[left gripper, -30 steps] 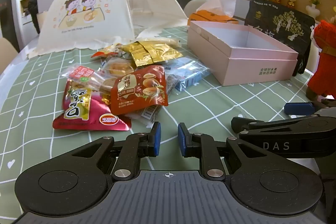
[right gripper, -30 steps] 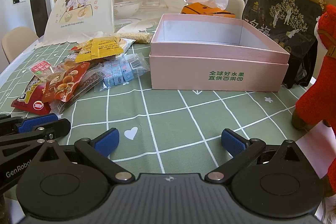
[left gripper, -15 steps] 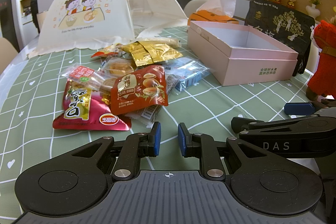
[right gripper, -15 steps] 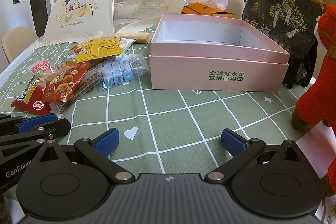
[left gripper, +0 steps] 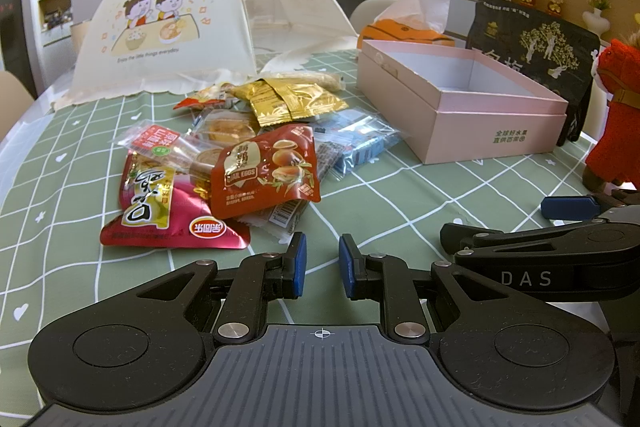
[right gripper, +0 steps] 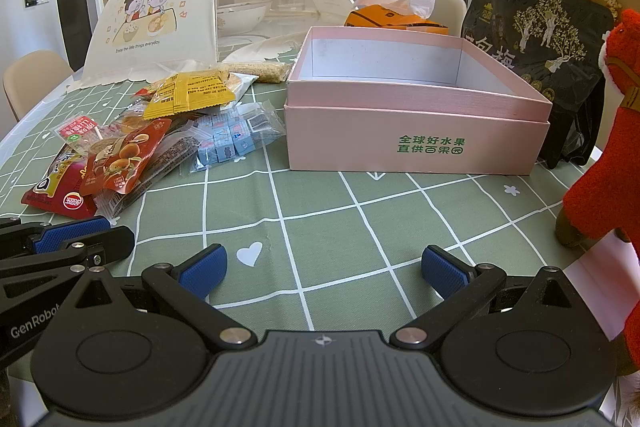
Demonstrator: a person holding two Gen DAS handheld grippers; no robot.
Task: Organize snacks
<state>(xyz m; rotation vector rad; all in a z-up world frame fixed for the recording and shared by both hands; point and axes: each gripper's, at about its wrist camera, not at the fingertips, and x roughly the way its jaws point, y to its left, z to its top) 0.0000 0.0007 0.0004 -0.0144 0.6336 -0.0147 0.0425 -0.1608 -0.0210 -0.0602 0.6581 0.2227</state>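
Resting low over the counter (right gripper: 320, 211), the left gripper (left gripper: 322, 265) has its jaws nearly together with only a narrow gap and nothing between them; the right gripper (right gripper: 322, 267) has its jaws spread wide and empty. A snack pile (left gripper: 248, 155) lies at centre left of the left-wrist frame, with the open pink box (right gripper: 412, 115) just to its right.

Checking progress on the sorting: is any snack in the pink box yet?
No, the pink box shows only bare white walls inside; the snacks lie beside it.
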